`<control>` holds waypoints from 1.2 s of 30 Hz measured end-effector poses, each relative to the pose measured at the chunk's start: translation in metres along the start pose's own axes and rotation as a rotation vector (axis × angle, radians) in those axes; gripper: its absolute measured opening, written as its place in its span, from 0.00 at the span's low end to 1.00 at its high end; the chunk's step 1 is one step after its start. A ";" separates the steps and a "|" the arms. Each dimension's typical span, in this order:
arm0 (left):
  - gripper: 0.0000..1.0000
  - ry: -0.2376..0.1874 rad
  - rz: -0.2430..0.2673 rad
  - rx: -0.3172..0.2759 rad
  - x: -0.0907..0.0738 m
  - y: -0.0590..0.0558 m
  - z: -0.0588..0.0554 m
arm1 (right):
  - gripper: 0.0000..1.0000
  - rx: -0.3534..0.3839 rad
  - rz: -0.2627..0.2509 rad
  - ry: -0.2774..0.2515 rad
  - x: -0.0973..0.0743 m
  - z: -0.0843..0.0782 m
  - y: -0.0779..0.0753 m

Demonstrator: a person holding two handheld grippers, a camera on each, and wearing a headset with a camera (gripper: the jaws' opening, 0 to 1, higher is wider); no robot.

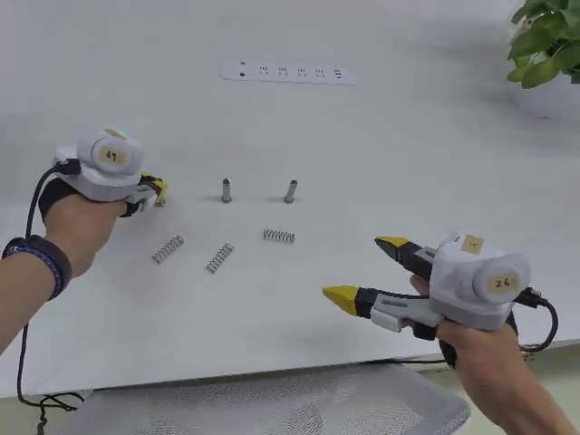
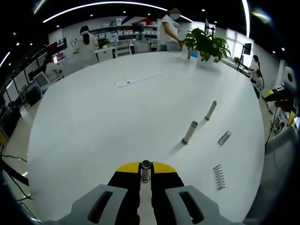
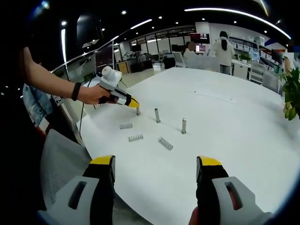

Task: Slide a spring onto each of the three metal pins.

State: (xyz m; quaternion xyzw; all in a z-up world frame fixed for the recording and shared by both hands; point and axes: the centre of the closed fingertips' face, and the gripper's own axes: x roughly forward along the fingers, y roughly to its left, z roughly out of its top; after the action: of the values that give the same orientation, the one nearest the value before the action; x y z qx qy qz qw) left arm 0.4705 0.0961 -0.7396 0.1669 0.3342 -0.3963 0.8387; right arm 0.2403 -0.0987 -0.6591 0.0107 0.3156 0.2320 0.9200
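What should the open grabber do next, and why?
Probably the right gripper should reach to the nearest spring and close on it. Its jaws are wide open and empty, the springs all lie loose on the table, and the left gripper is shut on a pin.

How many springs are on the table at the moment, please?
3. The left spring lies near the left tool, which is shut on the left pin. The middle spring lies beside it, and the right spring lies before the right pin. All lie loose on the table.
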 end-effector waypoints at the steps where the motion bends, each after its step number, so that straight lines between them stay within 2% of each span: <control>1: 0.00 0.000 0.000 0.002 0.000 0.000 0.000 | 0.70 0.000 0.000 0.000 0.000 0.000 0.000; 10: 0.00 -0.015 0.005 -0.011 0.000 0.002 0.004 | 0.70 -0.003 0.003 0.003 0.002 0.000 0.002; 16: 0.00 -0.025 0.001 -0.030 0.002 -0.002 0.006 | 0.70 -0.002 0.002 0.002 0.001 0.000 0.001; 18: 0.00 -0.025 0.006 -0.010 0.003 -0.004 0.006 | 0.69 -0.002 0.000 0.002 0.001 -0.001 0.000; 28: 0.00 -0.036 0.004 -0.001 0.004 -0.002 0.003 | 0.69 0.006 -0.008 0.009 -0.002 -0.006 -0.001; 36: 0.00 -0.027 0.006 0.005 0.006 -0.002 0.002 | 0.69 0.004 -0.007 0.007 -0.001 -0.003 -0.001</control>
State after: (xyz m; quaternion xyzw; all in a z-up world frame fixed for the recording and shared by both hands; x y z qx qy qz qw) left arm 0.4728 0.0906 -0.7423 0.1645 0.3216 -0.3970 0.8438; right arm 0.2385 -0.1005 -0.6618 0.0105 0.3194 0.2281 0.9197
